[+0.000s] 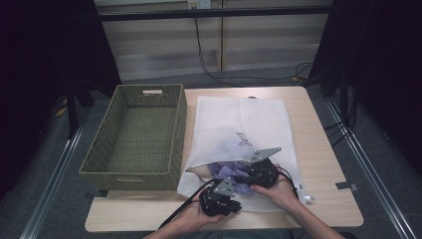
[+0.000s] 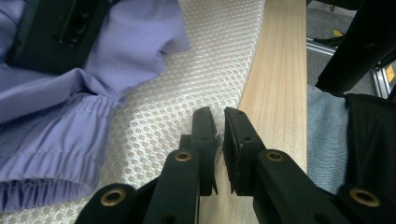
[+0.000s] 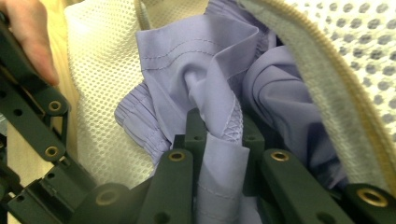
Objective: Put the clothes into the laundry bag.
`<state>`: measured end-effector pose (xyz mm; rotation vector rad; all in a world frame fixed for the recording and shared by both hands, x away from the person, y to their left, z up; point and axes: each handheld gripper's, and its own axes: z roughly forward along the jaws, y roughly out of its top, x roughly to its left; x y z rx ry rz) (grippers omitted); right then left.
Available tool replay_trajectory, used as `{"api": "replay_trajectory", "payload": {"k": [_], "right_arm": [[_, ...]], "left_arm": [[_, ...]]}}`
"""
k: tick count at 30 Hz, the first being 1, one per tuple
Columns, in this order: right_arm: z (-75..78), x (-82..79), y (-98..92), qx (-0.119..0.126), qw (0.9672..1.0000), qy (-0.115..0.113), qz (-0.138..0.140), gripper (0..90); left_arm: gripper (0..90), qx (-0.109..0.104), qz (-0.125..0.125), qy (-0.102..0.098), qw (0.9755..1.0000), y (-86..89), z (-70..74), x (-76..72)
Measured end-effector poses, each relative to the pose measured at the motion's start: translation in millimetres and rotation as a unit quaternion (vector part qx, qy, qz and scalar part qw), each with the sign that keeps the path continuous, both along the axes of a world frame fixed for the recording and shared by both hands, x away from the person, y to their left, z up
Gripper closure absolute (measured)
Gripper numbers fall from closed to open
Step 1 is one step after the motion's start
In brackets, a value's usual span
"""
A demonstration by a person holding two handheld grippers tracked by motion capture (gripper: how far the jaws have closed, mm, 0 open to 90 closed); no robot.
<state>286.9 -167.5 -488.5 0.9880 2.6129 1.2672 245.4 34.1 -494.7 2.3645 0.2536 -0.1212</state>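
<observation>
The right tool is gripping the soft, light purple garment while the left tool is pinching the limp mesh bag edge near the bench's front edge.

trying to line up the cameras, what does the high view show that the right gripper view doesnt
High view alone: the green woven basket beside the bag, the light wooden table's far edge, the floor cables, and the right gripper seen from above.

Right gripper view alone: its jaws closed on a stitched fold of the lilac fabric garment, and the cream binding strip along the bag's mouth.

Both: the white mesh laundry bag, the garment at its opening, and the left gripper.
</observation>
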Motion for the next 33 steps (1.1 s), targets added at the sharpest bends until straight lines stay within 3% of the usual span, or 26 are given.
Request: {"api": "replay_trajectory", "payload": {"k": [3, 4, 5, 6, 7, 8, 9, 10, 33], "right_arm": [[-1.1, 3.2, 0.6, -0.001, 1.0, -0.004, -0.004, 79.3], [-1.4, 4.1, 0.9, -0.001, 1.0, -0.002, -0.006, 79.2], [-1.5, 4.8, 1.0, -0.002, 1.0, 0.0, -0.008, 79.1], [-1.8, 5.3, 1.2, -0.001, 1.0, -0.001, -0.009, 79.1], [-2.0, 6.0, 1.1, -0.002, 1.0, -0.004, -0.008, 79.0], [-2.0, 6.1, 0.8, -0.001, 1.0, -0.003, -0.007, 78.9], [-2.0, 6.3, 0.5, -0.001, 1.0, -0.003, -0.008, 78.8], [-2.2, 6.7, 0.5, -0.001, 1.0, -0.003, -0.008, 78.6], [-5.6, 28.9, 1.1, 0.002, 0.9994, 0.006, -0.034, 77.2]], "left_arm": [[82.9, 0.003, -0.002, -0.004, 1.0, 0.0, 0.2, -0.5], [82.8, -0.01, 0.005, -0.002, 0.9999, -0.6, -1.6, -1.9], [83.0, 0.007, 0.006, -0.017, 0.9998, -0.6, 0.8, -2.9], [83.1, -0.01, 0.0, -0.013, 0.9999, -1.1, -1.2, -4.1], [83.1, 0.01, -0.005, -0.025, 0.9996, -0.7, 1.4, -4.4], [83.0, 0.01, -0.004, -0.023, 0.9997, -1.0, 1.3, -4.2], [83.0, -0.009, 0.0, -0.014, 0.9999, -1.6, -1.0, -4.2], [83.1, -0.014, 0.003, -0.013, 0.9998, -1.5, -1.9, -3.7], [83.1, -0.009, 0.0, -0.01, 0.9999, -2.0, -0.9, -3.2]]}}
